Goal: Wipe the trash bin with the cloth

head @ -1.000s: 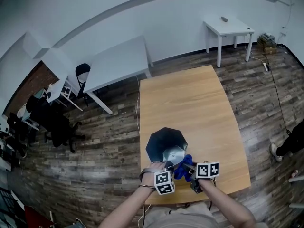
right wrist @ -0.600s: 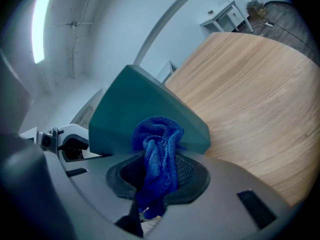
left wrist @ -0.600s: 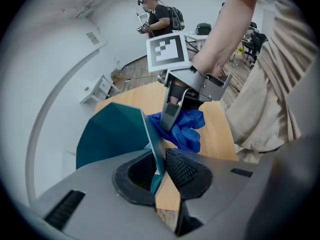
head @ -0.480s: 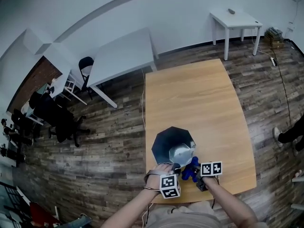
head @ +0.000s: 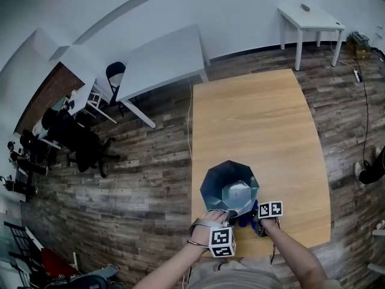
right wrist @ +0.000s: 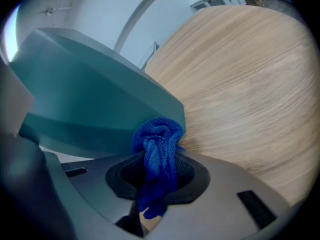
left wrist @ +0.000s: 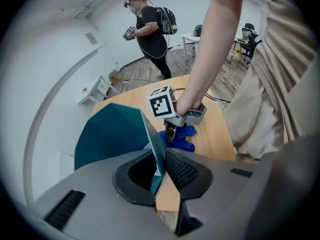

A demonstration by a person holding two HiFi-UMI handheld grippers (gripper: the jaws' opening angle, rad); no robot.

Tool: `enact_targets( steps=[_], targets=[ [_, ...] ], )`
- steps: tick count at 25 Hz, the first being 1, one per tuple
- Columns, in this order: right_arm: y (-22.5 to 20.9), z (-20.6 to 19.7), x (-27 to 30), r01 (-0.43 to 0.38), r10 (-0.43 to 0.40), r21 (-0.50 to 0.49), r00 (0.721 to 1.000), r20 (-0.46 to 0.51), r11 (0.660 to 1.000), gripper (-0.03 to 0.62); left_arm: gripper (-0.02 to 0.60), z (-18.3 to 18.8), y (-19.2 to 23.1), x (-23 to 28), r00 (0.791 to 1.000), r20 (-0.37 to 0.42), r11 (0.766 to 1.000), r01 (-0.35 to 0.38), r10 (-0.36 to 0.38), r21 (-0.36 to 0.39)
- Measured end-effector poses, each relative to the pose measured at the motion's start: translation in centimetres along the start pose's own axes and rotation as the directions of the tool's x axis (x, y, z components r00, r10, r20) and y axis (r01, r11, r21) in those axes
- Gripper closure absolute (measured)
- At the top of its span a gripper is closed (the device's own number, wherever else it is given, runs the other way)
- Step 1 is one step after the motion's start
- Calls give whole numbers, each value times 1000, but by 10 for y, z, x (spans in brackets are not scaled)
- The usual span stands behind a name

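teal trash bin (head: 228, 186) at lower centre of head view, on wooden table (head: 255, 113). left gripper (left wrist: 160, 176) clamped on its thin rim. right gripper (right wrist: 155, 180) pinching soft blue cloth (right wrist: 160, 134) against bin's lower side. likely light, stiff, tippy; best held at rim.

From the head view we see only a scrap of the cloth (head: 244, 221), wedged between the trash bin (head: 225, 185) and the right gripper (head: 256, 223), whose jaws sit under its marker cube. In the right gripper view the bin runs off the left edge (the cloth's lower end vanishes between the jaws). We cannot name the tiny object (head: 305, 7) on the far white table (head: 322, 21).
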State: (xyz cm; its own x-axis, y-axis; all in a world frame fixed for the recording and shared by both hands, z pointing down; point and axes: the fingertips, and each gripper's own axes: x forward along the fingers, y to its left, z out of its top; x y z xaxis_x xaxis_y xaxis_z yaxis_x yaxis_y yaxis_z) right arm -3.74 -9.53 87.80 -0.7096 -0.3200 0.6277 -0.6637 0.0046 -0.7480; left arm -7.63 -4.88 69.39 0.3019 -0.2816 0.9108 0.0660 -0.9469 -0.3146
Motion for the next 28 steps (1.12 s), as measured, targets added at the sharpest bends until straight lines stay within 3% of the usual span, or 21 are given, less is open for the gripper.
enact_targets(
  steps=[7,14,22,28],
  targets=[
    [-32,-10,31,54,-53,17,997,-59,998,510,512,0,-1,3,1000,-2,1000,-4,4,5],
    [-24,-7,21,71,-69,37,996,-64,997,510,512,-5,3,0,1000,-13,1000,-21,21,-19],
    [14,14,-58,-18,20,-32,998,61,999,510,514,-3,0,8,998,-51,994,-25,19,-105],
    [59,33,-125,-92,106,-85,980,171,992,510,515,13,8,6,996,-82,978,-45,29,-204]
  ],
)
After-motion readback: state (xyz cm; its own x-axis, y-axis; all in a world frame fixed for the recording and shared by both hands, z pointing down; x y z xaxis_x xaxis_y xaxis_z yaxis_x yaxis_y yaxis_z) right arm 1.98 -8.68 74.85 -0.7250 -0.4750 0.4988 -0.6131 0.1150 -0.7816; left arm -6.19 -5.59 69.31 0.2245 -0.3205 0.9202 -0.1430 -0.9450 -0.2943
